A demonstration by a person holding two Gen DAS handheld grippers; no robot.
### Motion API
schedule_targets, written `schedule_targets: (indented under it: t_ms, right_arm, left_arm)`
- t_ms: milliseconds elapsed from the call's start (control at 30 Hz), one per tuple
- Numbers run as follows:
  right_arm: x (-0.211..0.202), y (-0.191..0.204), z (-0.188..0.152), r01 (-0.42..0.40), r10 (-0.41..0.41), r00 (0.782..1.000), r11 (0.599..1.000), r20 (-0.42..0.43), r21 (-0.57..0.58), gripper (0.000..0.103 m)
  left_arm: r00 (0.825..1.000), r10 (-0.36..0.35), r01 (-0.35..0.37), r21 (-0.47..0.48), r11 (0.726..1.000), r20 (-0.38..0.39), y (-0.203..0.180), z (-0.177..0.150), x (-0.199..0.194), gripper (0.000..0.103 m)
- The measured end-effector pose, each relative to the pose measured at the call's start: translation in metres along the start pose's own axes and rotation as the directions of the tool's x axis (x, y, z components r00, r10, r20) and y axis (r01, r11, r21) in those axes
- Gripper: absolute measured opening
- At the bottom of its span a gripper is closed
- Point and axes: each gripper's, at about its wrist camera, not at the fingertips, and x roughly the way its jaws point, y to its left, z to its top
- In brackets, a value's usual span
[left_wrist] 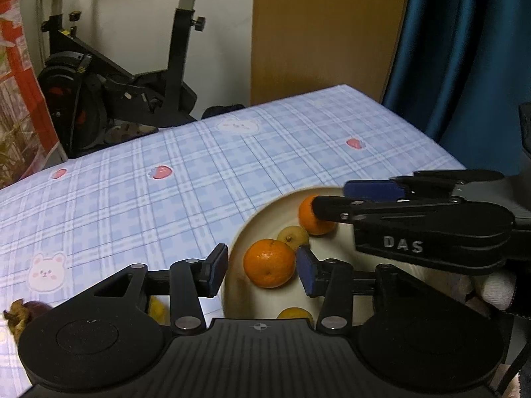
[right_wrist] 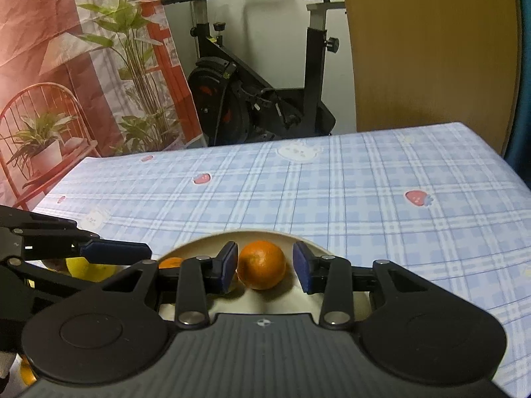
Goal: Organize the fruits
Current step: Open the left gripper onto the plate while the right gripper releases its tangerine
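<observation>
Fruit gathered in a round cream ceramic bowl (left_wrist: 252, 229), set on the blue-and-white plaid tablecloth (left_wrist: 166, 179) printed with strawberries and bears. Inside the bowl: 2 glossy round orange tangerines, 1 (left_wrist: 269, 263) lying between the spread pads of the left gripper (left_wrist: 262, 273), touching neither; the other (right_wrist: 261, 264) lying between the spread blue pads of the right gripper (right_wrist: 265, 267), close to its left pad, contact unclear. Also a small dull yellow fruit (left_wrist: 293, 237) wedged between the 2 tangerines, and another yellow fruit (left_wrist: 295, 313) at the near rim, half hidden behind the left gripper's body. Outside the bowl, left of the left gripper: a dark purple mangosteen with a dried calyx (left_wrist: 25, 311) and a small yellow fruit (left_wrist: 156, 310) tucked under the left finger linkage. Beyond the table's far edge: a black exercise bike (right_wrist: 259, 99), a tan wooden panel (left_wrist: 325, 30), a teal curtain (left_wrist: 464, 49), and a red printed backdrop with plants and a chair (right_wrist: 83, 66).
</observation>
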Motion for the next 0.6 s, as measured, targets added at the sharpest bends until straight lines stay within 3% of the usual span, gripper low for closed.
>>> schedule_targets:
  t_ms: [133, 300, 433, 600]
  right_arm:
    - [-0.017, 0.001, 0.002, 0.016, -0.016, 1.0, 1.0, 0.005, 0.017, 0.04]
    - [-0.044, 0.007, -0.004, 0.033, -0.035, 0.999, 0.997, 0.021, 0.07, 0.044]
    - [-0.063, 0.021, -0.013, 0.048, -0.051, 0.998, 0.996, 0.041, 0.072, 0.044]
    - [-0.079, 0.043, -0.025, 0.016, -0.02, 0.998, 0.997, 0.053, 0.074, 0.048]
  left_arm:
    - [1.0, 0.0, 0.001, -0.043, 0.999, 0.01, 0.005, -0.003, -0.025, 0.059]
    - [0.998, 0.006, -0.001, -0.079, 0.997, 0.058, 0.018, -0.018, -0.068, 0.06]
    - [0.993, 0.042, -0.029, -0.118, 0.993, 0.109, 0.029, -0.035, -0.105, 0.087]
    - [0.98, 0.097, -0.064, -0.187, 0.98, 0.176, 0.049, -0.054, -0.139, 0.095]
